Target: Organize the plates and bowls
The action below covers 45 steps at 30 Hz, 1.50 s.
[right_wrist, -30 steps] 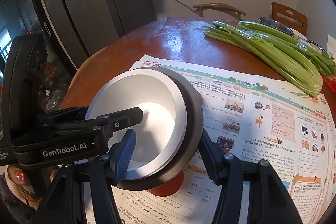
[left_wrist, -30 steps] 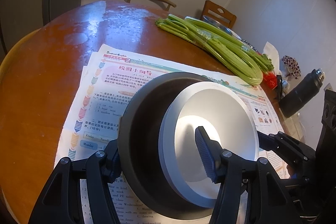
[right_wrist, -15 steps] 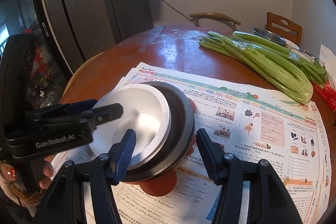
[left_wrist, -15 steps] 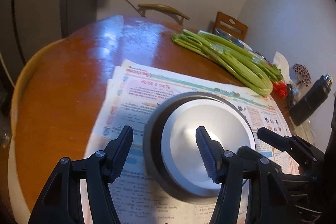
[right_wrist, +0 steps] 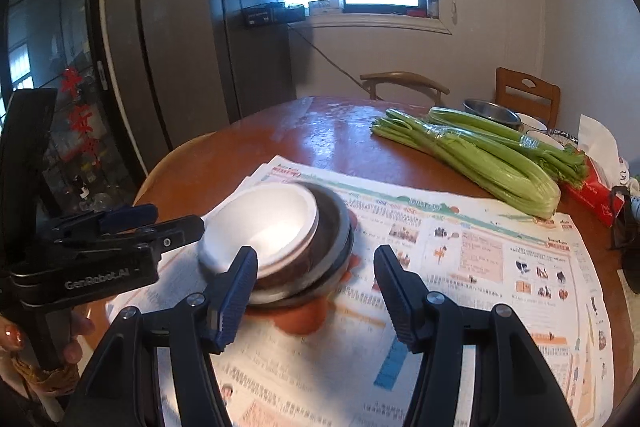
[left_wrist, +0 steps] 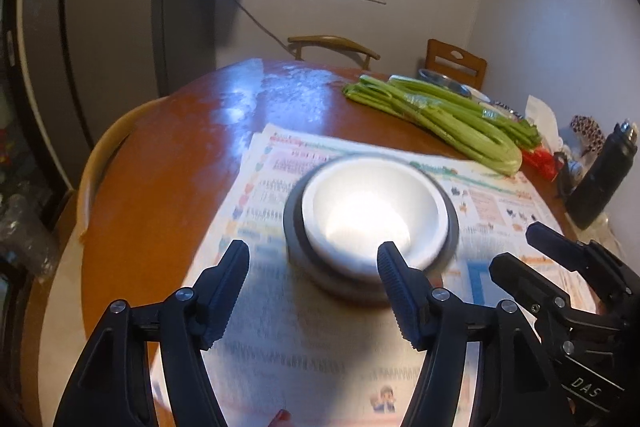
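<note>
A white bowl (left_wrist: 372,211) sits nested inside a dark grey bowl (left_wrist: 450,227) on newspaper (left_wrist: 280,327) spread over a round wooden table (left_wrist: 168,163). In the right wrist view the white bowl (right_wrist: 268,223) lies tilted in the dark bowl (right_wrist: 332,247), and an orange-red plate (right_wrist: 300,319) shows beneath the stack. My left gripper (left_wrist: 314,291) is open and empty, just short of the bowls. My right gripper (right_wrist: 314,291) is open and empty, also close before the stack. The left gripper also shows in the right wrist view (right_wrist: 152,223), at the stack's left.
Bundles of celery (left_wrist: 440,115) lie at the table's far right, with a metal bowl (right_wrist: 492,113) and a white dish behind. A black bottle (left_wrist: 604,179) and a red pack (right_wrist: 592,195) stand at the right edge. Chairs (left_wrist: 332,45) and a fridge (left_wrist: 80,47) surround the table.
Both grippers have let go of the nested bowls and pulled back and up. The stack now rests on the newspaper, looking smaller and farther away in both views.
</note>
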Each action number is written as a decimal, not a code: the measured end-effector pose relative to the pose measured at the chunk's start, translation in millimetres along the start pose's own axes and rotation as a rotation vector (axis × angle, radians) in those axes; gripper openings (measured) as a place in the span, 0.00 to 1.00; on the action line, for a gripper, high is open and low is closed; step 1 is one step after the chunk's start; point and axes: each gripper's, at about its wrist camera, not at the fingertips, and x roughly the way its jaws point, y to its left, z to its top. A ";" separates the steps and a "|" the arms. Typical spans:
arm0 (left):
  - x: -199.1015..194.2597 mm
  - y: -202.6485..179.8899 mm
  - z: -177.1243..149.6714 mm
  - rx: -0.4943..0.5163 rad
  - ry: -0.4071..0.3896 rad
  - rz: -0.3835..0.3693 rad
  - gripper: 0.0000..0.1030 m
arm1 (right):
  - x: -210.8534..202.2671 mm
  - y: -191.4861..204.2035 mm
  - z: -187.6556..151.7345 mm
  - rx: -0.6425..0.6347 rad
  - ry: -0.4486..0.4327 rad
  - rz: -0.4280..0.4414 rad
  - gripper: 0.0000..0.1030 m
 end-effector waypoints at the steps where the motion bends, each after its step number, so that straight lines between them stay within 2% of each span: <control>1: -5.4 -2.5 -7.5 -0.007 -0.002 -0.002 0.66 | -2.1 0.3 -3.6 -0.002 0.003 -0.003 0.59; 9: -35.9 -18.2 -52.3 -0.019 -0.016 0.018 0.66 | -32.5 2.9 -53.4 -0.007 0.052 -0.008 0.59; 18: -34.2 -43.2 -94.6 0.049 0.063 0.008 0.66 | -56.1 -11.2 -88.1 0.076 0.054 -0.021 0.59; 24: -33.7 -53.2 -104.9 0.065 0.074 0.010 0.66 | -75.5 -17.2 -95.4 0.087 0.016 -0.054 0.59; 45: -44.0 -53.5 -108.5 0.091 0.068 0.011 0.66 | -87.1 -8.3 -99.9 0.070 0.019 -0.029 0.59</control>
